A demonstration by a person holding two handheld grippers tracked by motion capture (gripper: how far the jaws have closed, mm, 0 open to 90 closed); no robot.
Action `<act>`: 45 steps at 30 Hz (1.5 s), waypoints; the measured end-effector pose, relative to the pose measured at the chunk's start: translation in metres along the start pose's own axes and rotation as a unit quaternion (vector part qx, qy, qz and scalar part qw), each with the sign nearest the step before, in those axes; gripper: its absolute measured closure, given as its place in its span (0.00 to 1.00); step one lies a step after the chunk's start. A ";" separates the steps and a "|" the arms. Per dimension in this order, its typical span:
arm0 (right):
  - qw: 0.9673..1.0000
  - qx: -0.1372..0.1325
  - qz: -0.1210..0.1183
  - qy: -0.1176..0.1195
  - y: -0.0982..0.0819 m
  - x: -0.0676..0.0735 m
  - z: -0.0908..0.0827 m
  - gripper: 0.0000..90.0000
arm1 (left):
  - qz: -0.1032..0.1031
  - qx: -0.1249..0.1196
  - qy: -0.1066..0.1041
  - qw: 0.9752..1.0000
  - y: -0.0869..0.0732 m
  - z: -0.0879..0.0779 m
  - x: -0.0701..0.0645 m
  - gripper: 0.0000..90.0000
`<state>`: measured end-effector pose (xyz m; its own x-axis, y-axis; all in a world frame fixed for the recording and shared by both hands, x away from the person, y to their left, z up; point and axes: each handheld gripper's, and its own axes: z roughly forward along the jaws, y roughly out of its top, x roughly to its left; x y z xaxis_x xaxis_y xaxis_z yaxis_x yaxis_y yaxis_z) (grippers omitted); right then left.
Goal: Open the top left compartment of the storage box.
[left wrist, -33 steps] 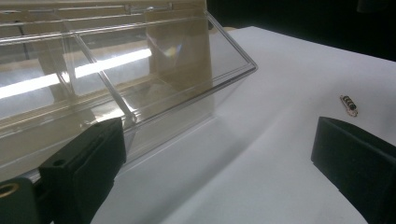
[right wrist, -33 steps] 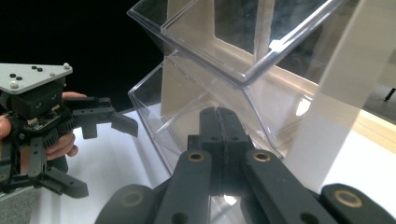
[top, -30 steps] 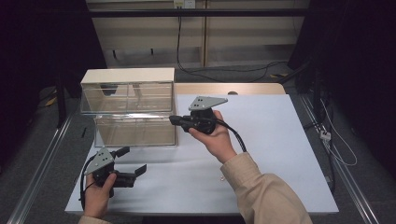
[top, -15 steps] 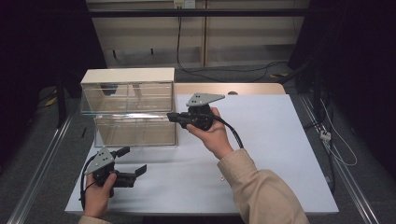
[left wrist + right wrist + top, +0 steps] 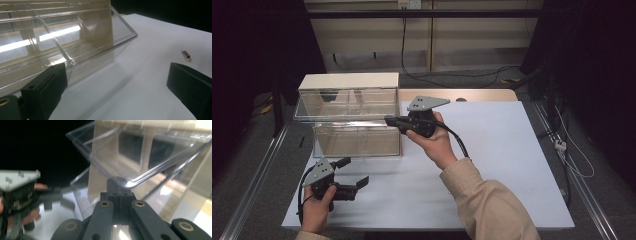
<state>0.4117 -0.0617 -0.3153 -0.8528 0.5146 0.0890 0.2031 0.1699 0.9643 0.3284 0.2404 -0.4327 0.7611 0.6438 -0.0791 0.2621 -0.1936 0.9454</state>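
Edging left, my right tongs [image 5: 388, 120], shut tight, now nudge the upper clear drawer [image 5: 347, 105] closed; next, a straight push, left tongs [image 5: 362, 181] wide.

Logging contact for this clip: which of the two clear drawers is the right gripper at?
The upper drawer, tilted open; the shut right gripper meets its front corner. The lower drawer sits closed.

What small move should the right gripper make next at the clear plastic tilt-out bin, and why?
Probably a short push toward the cabinet. The right gripper, jaws shut, sits at the front rim of the upper clear plastic tilt-out bin, which is tipped open from the beige cabinet. The left gripper rests open on the white table, so it is not in the way.
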 end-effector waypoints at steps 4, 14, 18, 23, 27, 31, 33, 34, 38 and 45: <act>1.000 -0.005 -0.003 -0.002 0.012 -0.005 -0.005 1.00 | -0.002 -0.001 0.000 1.000 0.000 0.000 0.000 0.03; 1.000 -0.004 -0.021 -0.010 0.033 -0.005 -0.007 1.00 | -0.008 0.000 -0.003 1.000 0.000 0.001 0.000 0.03; 1.000 -0.006 -0.024 -0.009 0.039 -0.007 -0.007 1.00 | -0.008 0.003 -0.005 1.000 0.000 0.001 -0.001 0.03; 1.000 -0.003 -0.030 -0.011 0.046 -0.008 -0.006 1.00 | -0.008 0.003 -0.006 1.000 0.000 0.001 -0.001 0.03; 0.999 -0.005 -0.033 -0.014 0.051 -0.009 -0.007 1.00 | -0.008 0.002 -0.006 1.000 0.000 0.000 -0.001 0.03; 0.999 -0.006 -0.034 -0.017 0.055 -0.010 -0.006 1.00 | -0.007 0.003 -0.007 1.000 0.000 0.000 -0.001 0.03; 0.999 -0.005 -0.036 -0.019 0.056 -0.010 -0.006 1.00 | -0.009 0.003 -0.007 1.000 0.000 0.000 -0.001 0.03; 0.999 -0.005 -0.037 -0.019 0.057 -0.011 -0.006 1.00 | -0.011 0.001 -0.008 1.000 0.000 0.000 -0.001 0.03; 0.999 -0.007 -0.039 -0.022 0.062 -0.012 -0.007 1.00 | -0.011 0.004 -0.009 1.000 0.000 0.000 -0.001 0.03; 0.999 -0.010 -0.038 -0.028 0.067 -0.015 -0.007 1.00 | -0.019 0.002 -0.019 1.000 0.001 0.001 -0.002 0.03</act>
<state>0.4348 -0.0637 -0.2508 -0.8369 0.5474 0.0014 0.1281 0.1934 0.9727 0.3280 0.2384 -0.4321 0.7720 0.6228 -0.1271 0.2935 -0.1718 0.9404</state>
